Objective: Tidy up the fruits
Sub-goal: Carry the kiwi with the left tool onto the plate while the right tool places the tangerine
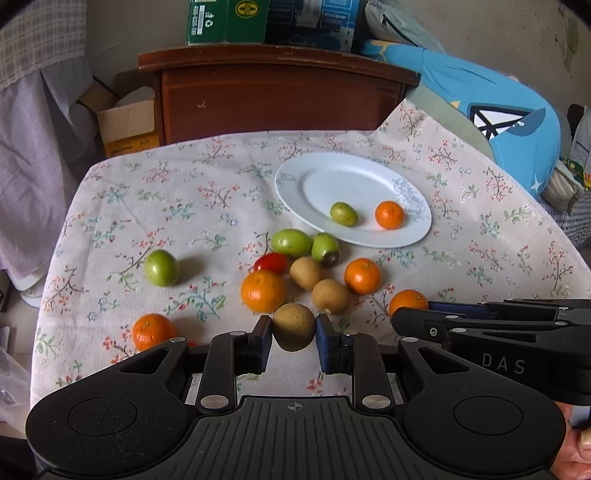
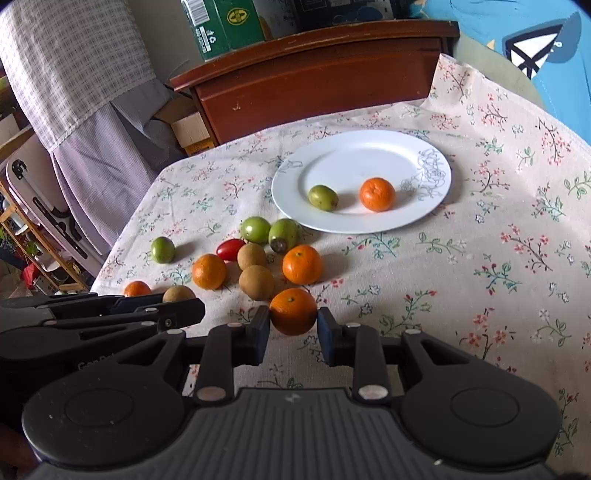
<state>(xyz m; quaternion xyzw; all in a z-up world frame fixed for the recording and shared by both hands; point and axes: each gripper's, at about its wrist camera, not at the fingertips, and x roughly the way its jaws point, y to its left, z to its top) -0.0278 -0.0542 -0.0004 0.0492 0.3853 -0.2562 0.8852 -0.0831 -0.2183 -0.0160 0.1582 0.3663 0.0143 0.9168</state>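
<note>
Left gripper (image 1: 294,328) clamped a fuzzy brown kiwi (image 1: 294,326); right gripper (image 2: 293,319) clamped a dimpled tangerine (image 2: 293,311). Only the right view showed a wooden shelf (image 2: 22,236).

The letters "DAS" stood in grey on the black body of the right gripper (image 1: 410,317). The green carton (image 1: 225,20) on the wooden cabinet (image 1: 273,88) carried a recycling sign; its other print was unreadable.

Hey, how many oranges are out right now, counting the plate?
6: one orange on the plate, one in the right gripper, four loose on the cloth. More may hide behind the grippers.
</note>
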